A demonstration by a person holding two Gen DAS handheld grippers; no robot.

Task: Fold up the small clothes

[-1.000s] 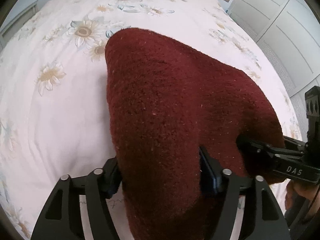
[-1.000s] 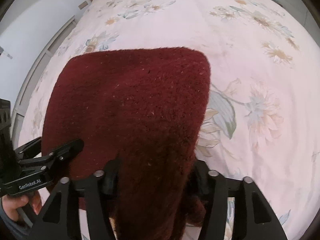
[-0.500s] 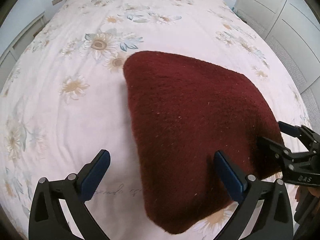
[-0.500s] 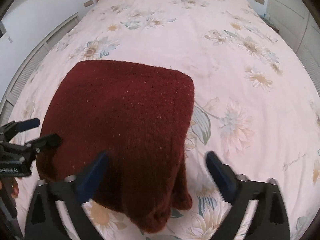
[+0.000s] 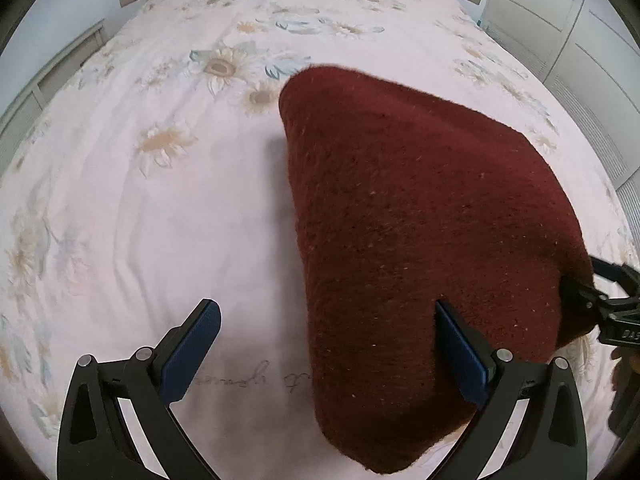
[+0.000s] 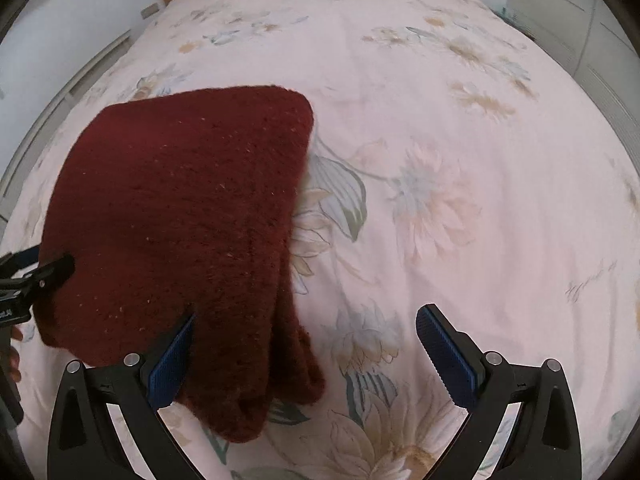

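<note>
Both the left tongs (image 5: 328, 354) and right tongs (image 6: 306, 356) have let go and stand spread, leaving the red sweater (image 5: 420, 240) folded, seemingly finished, on the bed (image 5: 160, 200).

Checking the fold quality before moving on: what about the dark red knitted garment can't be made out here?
- Dark red knitted garment: layers underneath, hidden by its top layer in both views.
- Its near edge, left wrist view: partly behind the left gripper's finger.
- Floral bedsheet: pattern blurred in the right wrist view.
</note>
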